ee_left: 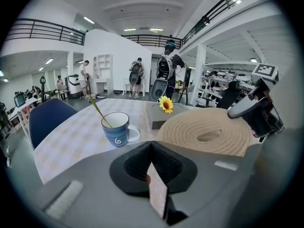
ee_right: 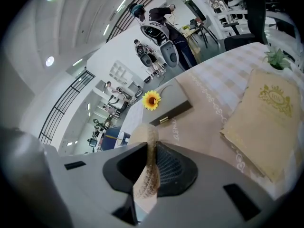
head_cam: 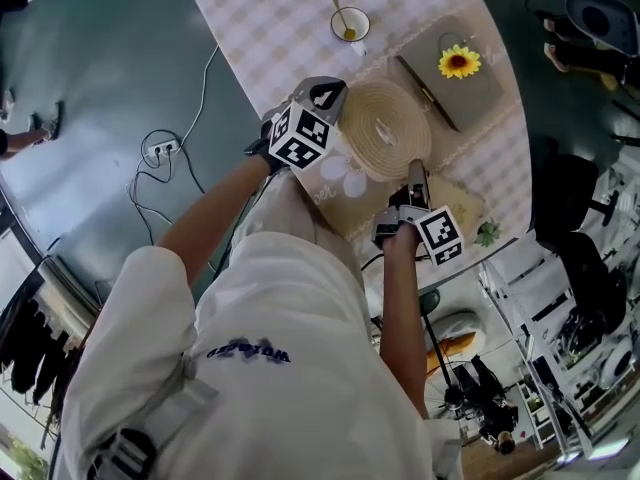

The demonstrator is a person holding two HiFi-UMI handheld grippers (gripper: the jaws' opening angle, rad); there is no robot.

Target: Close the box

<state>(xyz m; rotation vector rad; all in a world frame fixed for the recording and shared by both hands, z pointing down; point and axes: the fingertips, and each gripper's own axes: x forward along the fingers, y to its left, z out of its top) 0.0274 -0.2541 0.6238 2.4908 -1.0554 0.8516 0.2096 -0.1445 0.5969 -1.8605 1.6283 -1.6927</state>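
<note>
- At the far left, the dark green-grey floor [head_cam: 100, 88] carries a white power strip [head_cam: 162, 150] with looped cables, close to the table's edge. The left gripper view adds a blue chair [ee_left: 50, 120] at the table's left side. Above it, a railed gallery [ee_left: 42, 32] runs over a bright white hall.
- The table wears a pale checked cloth [head_cam: 270, 18], and a beige embroidered runner [ee_right: 204, 118] lies over its middle.
- The left gripper [ee_left: 153, 167] sits at the left edge of the round woven piece [head_cam: 385, 128]. Its fingers are pressed together on a thin pale sheet [ee_left: 158, 194] that stands on edge between them. What that sheet is cannot be told.
- A blue-and-white mug [head_cam: 349, 24] with a stick in it stands on the checked cloth beyond the woven piece, apart from it.
- The round woven piece lies on the runner, between the two grippers.
- The right gripper [ee_right: 153, 161] is at its near right edge, fingers clamped on the woven rim, which rises between them.
- The grey box [head_cam: 455, 93] lies on the runner just beside the woven piece, to its right and further off. Its lid is flat down, a sunflower [head_cam: 459, 62] lies on top, and a small gold clasp shows on its dark side. Neither gripper touches it.
- A cream booklet [ee_right: 266, 118] with a gold crest lies right of the right gripper, and a small green plant [head_cam: 489, 233] sits at its corner by the table's edge.
- At the far right are black office chairs [head_cam: 575, 208] and shelving, and people [ee_left: 168, 65] stand in the hall behind the table.
</note>
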